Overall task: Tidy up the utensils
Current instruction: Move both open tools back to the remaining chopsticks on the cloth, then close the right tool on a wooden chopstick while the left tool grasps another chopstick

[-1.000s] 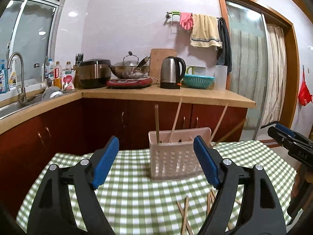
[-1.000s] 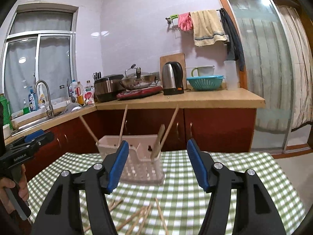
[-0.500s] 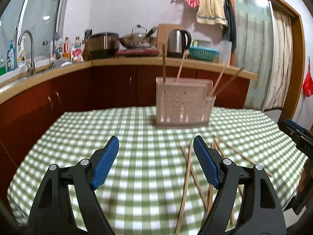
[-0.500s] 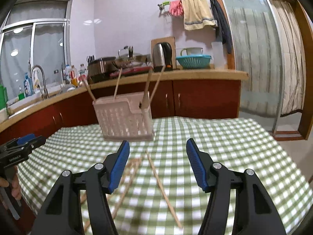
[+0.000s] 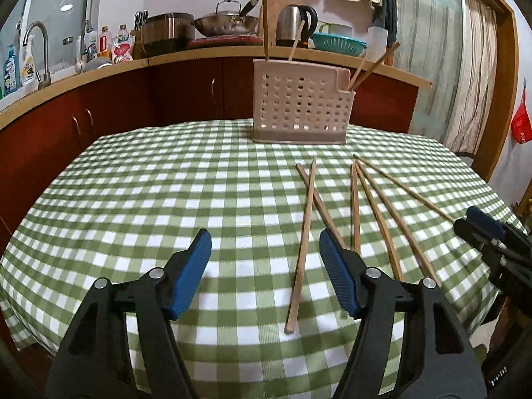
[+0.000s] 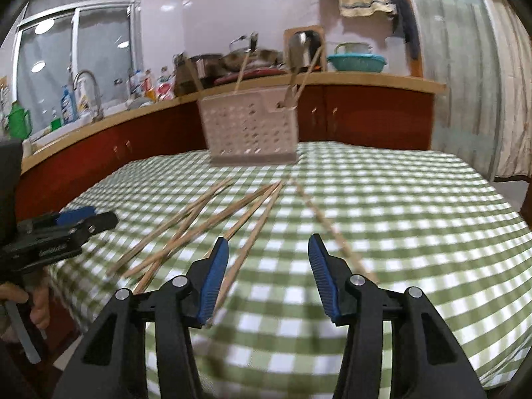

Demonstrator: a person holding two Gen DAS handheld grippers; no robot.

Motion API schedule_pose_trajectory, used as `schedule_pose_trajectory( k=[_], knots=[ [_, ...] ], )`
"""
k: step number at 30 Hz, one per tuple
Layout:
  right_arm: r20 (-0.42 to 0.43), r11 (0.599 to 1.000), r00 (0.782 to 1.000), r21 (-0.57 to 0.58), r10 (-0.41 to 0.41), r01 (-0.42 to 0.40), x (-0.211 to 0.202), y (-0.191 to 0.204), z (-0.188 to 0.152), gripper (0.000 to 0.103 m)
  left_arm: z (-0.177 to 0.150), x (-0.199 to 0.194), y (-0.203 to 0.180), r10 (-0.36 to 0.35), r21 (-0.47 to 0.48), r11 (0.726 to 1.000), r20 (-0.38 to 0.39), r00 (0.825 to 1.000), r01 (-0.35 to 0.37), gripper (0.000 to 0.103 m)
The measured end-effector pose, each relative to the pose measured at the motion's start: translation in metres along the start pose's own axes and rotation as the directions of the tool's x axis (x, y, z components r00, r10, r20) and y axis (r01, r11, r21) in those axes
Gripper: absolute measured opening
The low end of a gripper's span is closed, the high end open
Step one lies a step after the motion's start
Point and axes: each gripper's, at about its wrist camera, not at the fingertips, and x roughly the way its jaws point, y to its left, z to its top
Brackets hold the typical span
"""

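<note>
A: What do the left gripper (image 5: 265, 249) and right gripper (image 6: 268, 252) look like?
B: Black plastic arms, ribbed blue pads, silver screws at the pivots.
A: Lower left of the right-wrist view?
B: A hand (image 6: 31, 302) at a black handle; white lettering, unreadable

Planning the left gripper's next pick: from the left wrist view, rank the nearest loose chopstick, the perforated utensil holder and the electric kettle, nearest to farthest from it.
1. Nearest loose chopstick: on the checked cloth, just right of centre between the left gripper fingers.
2. Perforated utensil holder: table's far edge.
3. Electric kettle: counter behind.
</note>
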Motion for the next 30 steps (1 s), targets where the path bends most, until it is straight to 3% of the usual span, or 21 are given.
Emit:
schedule_pose_trajectory(
  k=[6, 8, 11, 20, 24, 26, 28, 30],
  knots=[
    [-0.081, 0.997, 0.995, -0.046, 0.06, -0.064, 0.013, 0.022, -0.019, 0.041, -0.008, 0.001, 0.0, -0.001, -0.006, 1.0, -0.015, 1.0, 0.001, 0.063],
    [-0.11, 0.996, 0.992, -0.052, 0.062, -0.068, 0.018, 0.023, -0.023, 0.031, -0.01, 0.002, -0.001, -0.003, -0.006, 1.0, -0.022, 1.0, 0.003, 0.062],
    [-0.129, 0.998, 0.99, -0.031, 0.048, -0.052, 0.02, 0.017, -0.026, 0.018, -0.015, 0.004, -0.003, -0.007, -0.004, 1.0, -0.034, 0.999, 0.006, 0.062],
    [-0.116, 1.0, 0.993, 0.021, -0.013, 0.015, 0.013, -0.011, -0.028, 0.01, -0.026, 0.016, -0.01, -0.032, 0.015, 0.999, -0.096, 0.995, 0.033, 0.054],
    [-0.112, 0.999, 0.994, 0.027, -0.014, 0.017, 0.012, -0.015, -0.028, 0.009, -0.031, 0.018, -0.013, -0.036, 0.043, 0.998, -0.106, 0.994, 0.041, 0.044],
    [-0.109, 1.0, 0.994, 0.027, -0.012, 0.015, 0.011, -0.015, -0.028, 0.008, -0.032, 0.018, -0.015, -0.042, 0.059, 0.997, -0.104, 0.994, 0.048, 0.033],
    [-0.107, 1.0, 0.994, 0.026, -0.009, 0.012, 0.01, -0.015, -0.027, 0.007, -0.033, 0.017, -0.016, -0.053, 0.072, 0.996, -0.103, 0.993, 0.061, 0.015],
    [-0.1, 1.0, 0.995, 0.028, -0.007, 0.01, 0.009, -0.016, -0.026, 0.007, -0.034, 0.017, -0.018, -0.062, 0.087, 0.994, -0.104, 0.993, 0.071, 0.008]
  ],
)
